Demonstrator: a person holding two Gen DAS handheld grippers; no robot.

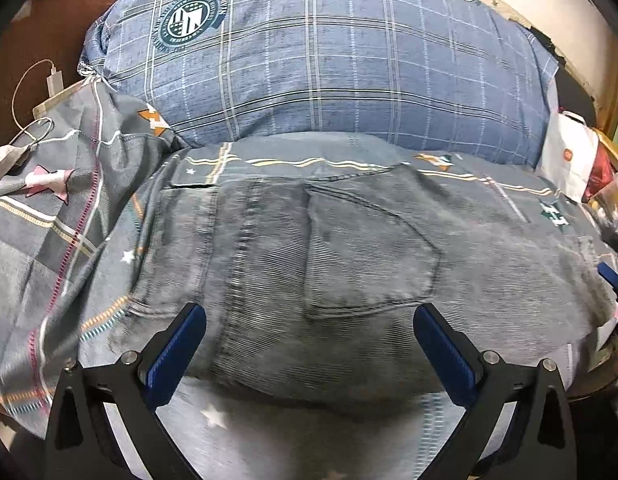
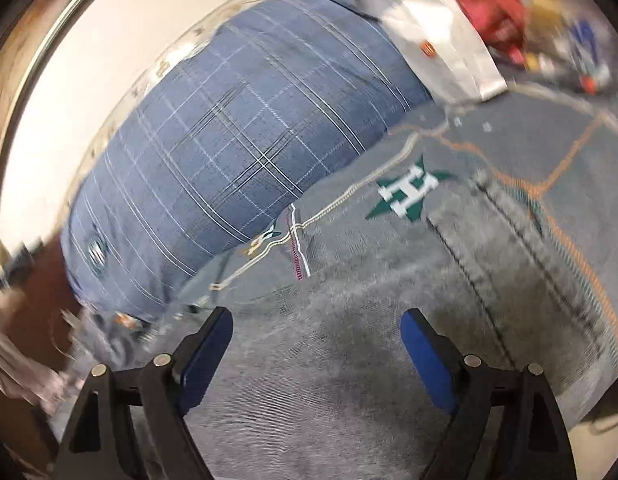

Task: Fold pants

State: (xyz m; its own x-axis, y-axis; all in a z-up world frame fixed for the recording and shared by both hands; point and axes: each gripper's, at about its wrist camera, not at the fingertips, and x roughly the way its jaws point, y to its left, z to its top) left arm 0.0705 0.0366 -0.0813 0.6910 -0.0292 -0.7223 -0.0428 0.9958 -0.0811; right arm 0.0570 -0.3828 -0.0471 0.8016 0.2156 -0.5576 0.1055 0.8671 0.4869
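Lying flat across the patterned bedspread, the grey jeans show a back pocket facing up, with the big blue plaid pillow just behind them and a white charging cable off at the far left edge; the left claw hangs above the near part of the jeans with its blue-padded fingers spread wide and nothing between them, while at the right a white paper bag sits beside the pillow; in the right wrist view, which is blurred, the right claw is also wide open and empty over the jeans, near a green star print on the bedspread
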